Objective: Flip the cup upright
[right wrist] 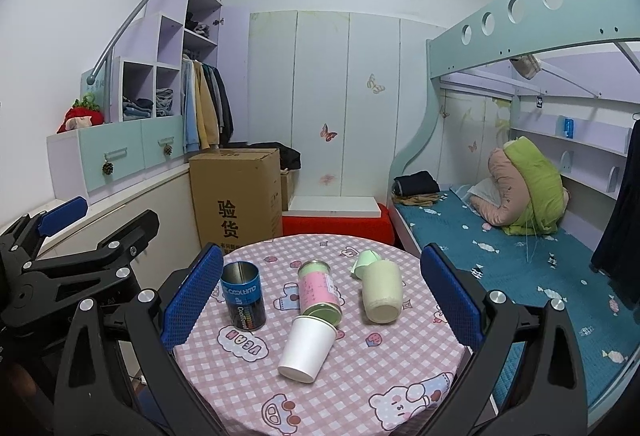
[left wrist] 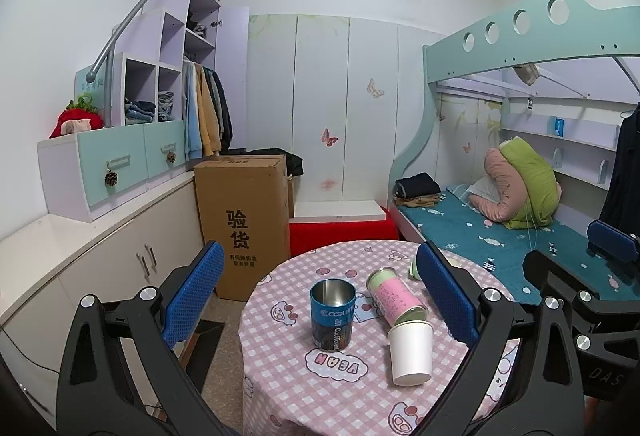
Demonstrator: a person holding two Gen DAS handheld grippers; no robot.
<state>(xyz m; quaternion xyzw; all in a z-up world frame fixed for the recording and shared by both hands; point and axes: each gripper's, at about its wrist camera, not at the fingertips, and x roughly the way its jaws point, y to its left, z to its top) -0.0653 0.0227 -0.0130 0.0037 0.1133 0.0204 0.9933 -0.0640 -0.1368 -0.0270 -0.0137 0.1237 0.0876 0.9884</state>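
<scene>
Round table (right wrist: 360,388) with pink checked cloth is the landmark; both grippers hang over its near edge.

Left to right on it:
- blue tin (right wrist: 243,294), upright, open top, steel inside, toward the table's left side.
- pink-and-green can (right wrist: 318,288), lying down, near the table's centre, green end toward the camera.
- white paper cup (right wrist: 307,348), the task item: plain white, tapered, on its side. Mouth faces away and touches the can's green end; closed base points at the table's near edge. In the left wrist view, cup (left wrist: 411,353) sits right of the blue tin (left wrist: 333,314).
- pale green cup (right wrist: 382,290), also lying down, on the table's right side, base toward camera, with a small mint piece (right wrist: 366,263) just behind it.

Left gripper (left wrist: 320,300): jaws wide, nothing held, apart from the cup. Right gripper (right wrist: 322,300): jaws wide, nothing held, the cup lying between its finger lines without contact.
</scene>
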